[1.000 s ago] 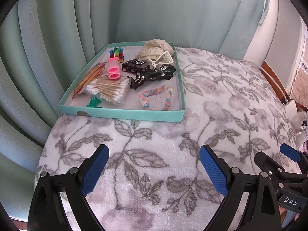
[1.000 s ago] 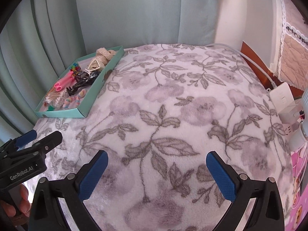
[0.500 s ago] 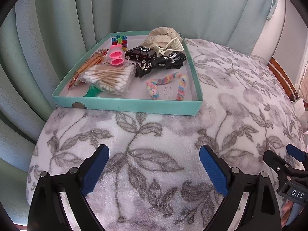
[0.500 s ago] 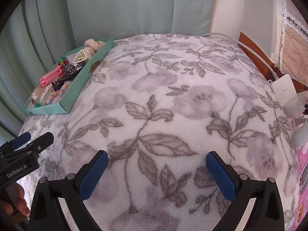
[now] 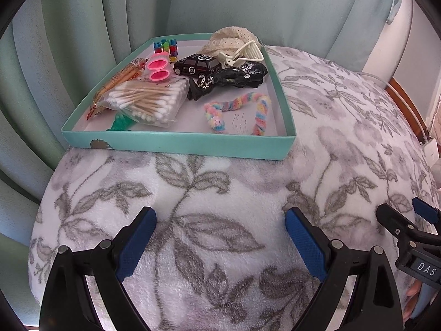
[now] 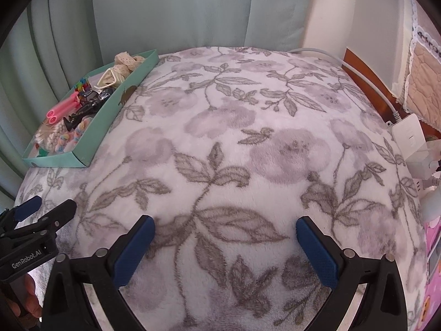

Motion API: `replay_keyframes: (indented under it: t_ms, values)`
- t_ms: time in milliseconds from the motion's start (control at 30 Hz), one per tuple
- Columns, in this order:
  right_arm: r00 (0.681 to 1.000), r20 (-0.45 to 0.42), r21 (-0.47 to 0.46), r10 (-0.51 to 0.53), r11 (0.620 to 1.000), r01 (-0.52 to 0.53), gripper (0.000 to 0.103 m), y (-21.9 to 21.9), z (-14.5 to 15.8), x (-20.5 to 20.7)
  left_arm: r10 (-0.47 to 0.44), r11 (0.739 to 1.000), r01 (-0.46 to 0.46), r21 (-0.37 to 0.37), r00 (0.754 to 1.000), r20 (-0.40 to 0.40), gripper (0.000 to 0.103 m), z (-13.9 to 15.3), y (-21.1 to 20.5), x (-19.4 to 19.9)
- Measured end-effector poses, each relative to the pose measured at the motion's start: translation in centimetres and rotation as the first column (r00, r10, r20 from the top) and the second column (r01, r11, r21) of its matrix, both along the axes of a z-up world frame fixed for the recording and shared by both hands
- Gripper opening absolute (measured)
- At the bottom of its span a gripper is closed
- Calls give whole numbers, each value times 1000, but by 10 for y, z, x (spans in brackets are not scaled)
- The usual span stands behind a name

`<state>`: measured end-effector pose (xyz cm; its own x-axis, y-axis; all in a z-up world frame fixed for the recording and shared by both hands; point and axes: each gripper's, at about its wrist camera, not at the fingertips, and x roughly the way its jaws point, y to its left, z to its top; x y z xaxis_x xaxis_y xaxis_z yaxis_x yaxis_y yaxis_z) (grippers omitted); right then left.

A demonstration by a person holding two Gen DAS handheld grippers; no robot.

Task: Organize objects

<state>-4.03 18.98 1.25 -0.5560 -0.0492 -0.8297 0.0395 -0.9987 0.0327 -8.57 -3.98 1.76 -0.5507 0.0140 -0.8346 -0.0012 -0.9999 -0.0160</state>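
from the left wrist view, the left gripper (image 5: 220, 237) hangs over a fleecy white blanket (image 5: 209, 193) printed with grey leaves and pale mauve blossoms; its black fingers with ribbed blue pads (image 5: 136, 244) are spread wide and hold nothing. ahead, a shallow teal cardboard tray (image 5: 176, 144) sits on the blanket near the pleated green curtain (image 5: 69, 41). in it lie a clear packet of wooden-stemmed cotton swabs (image 5: 146, 100), a fuzzy pastel rainbow loop (image 5: 238, 110), a glossy black toy car (image 5: 197, 64), a shiny black hair clip (image 5: 228, 78) just in front of the car, a cream plastic claw clip (image 5: 245, 52) resting against a roll of cream eyelet lace (image 5: 233, 40), two pink tubes (image 5: 158, 67) seen end-on, a cluster of small coloured clips (image 5: 165, 47), orange wrapped sticks (image 5: 121, 78) along the left wall, and a green piece (image 5: 121, 122) partly under the swabs. the right gripper shows at the lower right edge.

from the right wrist view, the right gripper (image 6: 224, 242) hovers over the same plush blanket, jaws wide apart and empty. the tray is well off to the left by the curtain, its long side wall toward the camera, with the lace at its far end. the left gripper's black tips show at the lower left, with fingers of a hand (image 6: 27, 298) below. at the right edge sit a white power strip (image 6: 410, 138) and its smooth cable (image 6: 355, 69).
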Motion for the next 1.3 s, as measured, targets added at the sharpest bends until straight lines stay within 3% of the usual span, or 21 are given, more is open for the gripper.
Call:
replay_keyframes:
  t_ms: [1300]
  values:
    - [999,-30,39,-23,999,24,103,-4,-4,0,22,1000,-22,-5,998,-52,98,-3,5,13]
